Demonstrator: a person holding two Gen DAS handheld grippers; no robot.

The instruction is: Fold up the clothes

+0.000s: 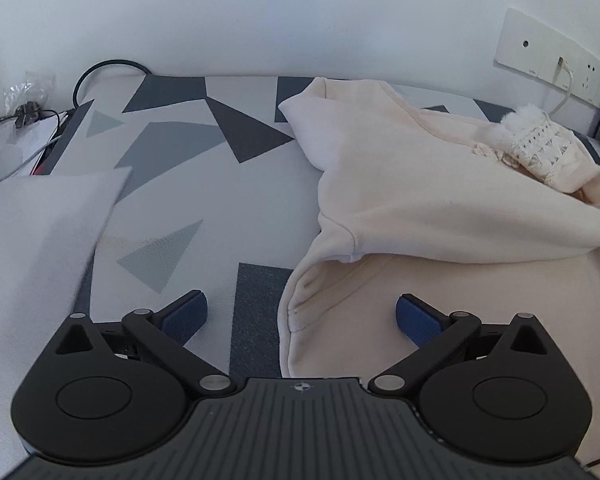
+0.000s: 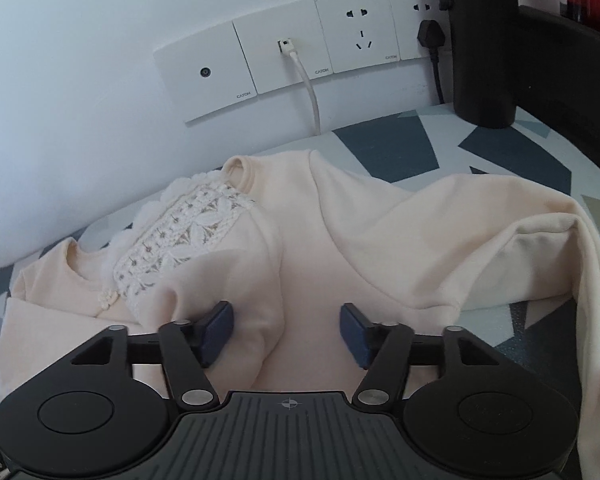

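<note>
From the left wrist, the left gripper (image 1: pixel 300 316) is being held with jaws wide apart and empty; the cream sweater (image 1: pixel 440 216) is lying ahead and rightward on the patterned surface (image 1: pixel 220 184), its soft hem edge beneath the right pad.

From the right wrist, the right gripper (image 2: pixel 286 332) is being held apart, unclamped, astride a fleecy fold below the lace collar (image 2: pixel 184 232).

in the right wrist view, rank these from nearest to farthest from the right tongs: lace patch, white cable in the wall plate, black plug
1. Lace patch on the cream sweater, just ahead and left of the open right tongs.
2. White cable, straight ahead at the wall plate.
3. Black plug, farthest, upper right on the wall.
</note>
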